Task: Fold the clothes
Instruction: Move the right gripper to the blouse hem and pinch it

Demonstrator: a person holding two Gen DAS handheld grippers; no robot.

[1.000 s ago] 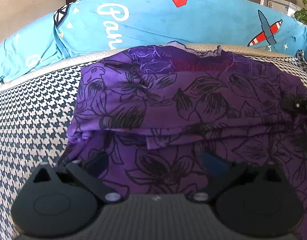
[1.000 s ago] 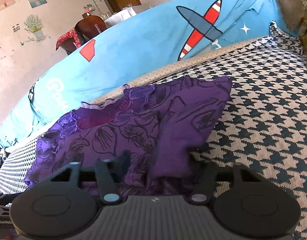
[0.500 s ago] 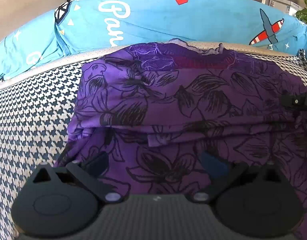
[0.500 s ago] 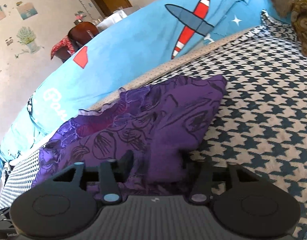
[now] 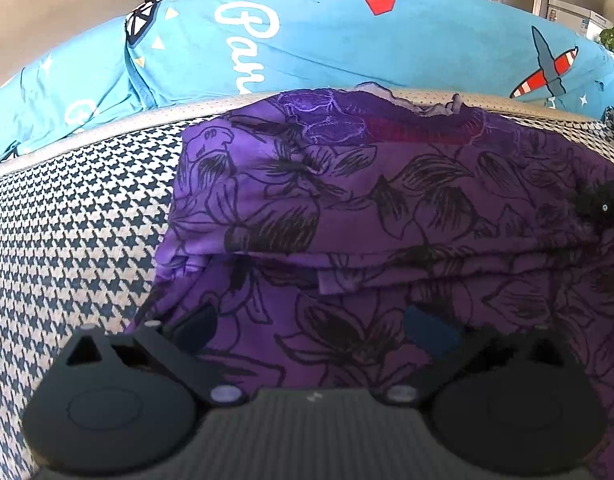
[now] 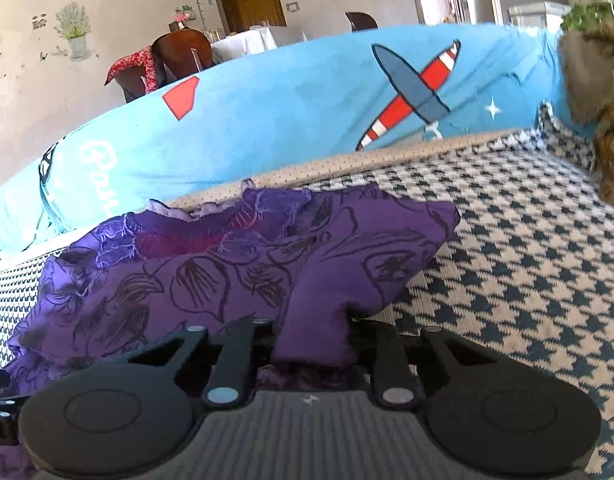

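Observation:
A purple garment with black flower outlines (image 5: 347, 200) lies partly folded on the houndstooth cushion (image 5: 67, 240). My left gripper (image 5: 311, 330) rests low on its near part, jaws wide apart, fingertips (image 5: 195, 326) pressed into the cloth and gripping nothing. In the right wrist view the garment (image 6: 167, 280) spreads to the left, and a bunched fold of its right corner (image 6: 313, 336) stands between the jaws of my right gripper (image 6: 313, 330), which are closing, the fingers tight against both sides of the fold. A blurred black part of the right gripper (image 5: 603, 208) shows at the left view's right edge.
A blue cushion cover with a plane print (image 6: 407, 92) runs along the back of the seat. A furry brown thing (image 6: 603, 120) sits at the far right. Bare houndstooth cushion (image 6: 527, 260) lies right of the garment. Chairs and a table stand in the room behind.
The right gripper's fingers have drawn much closer together around the garment's fold, and its view has rolled nearer to level. The left gripper and the cloth under it have stayed put.

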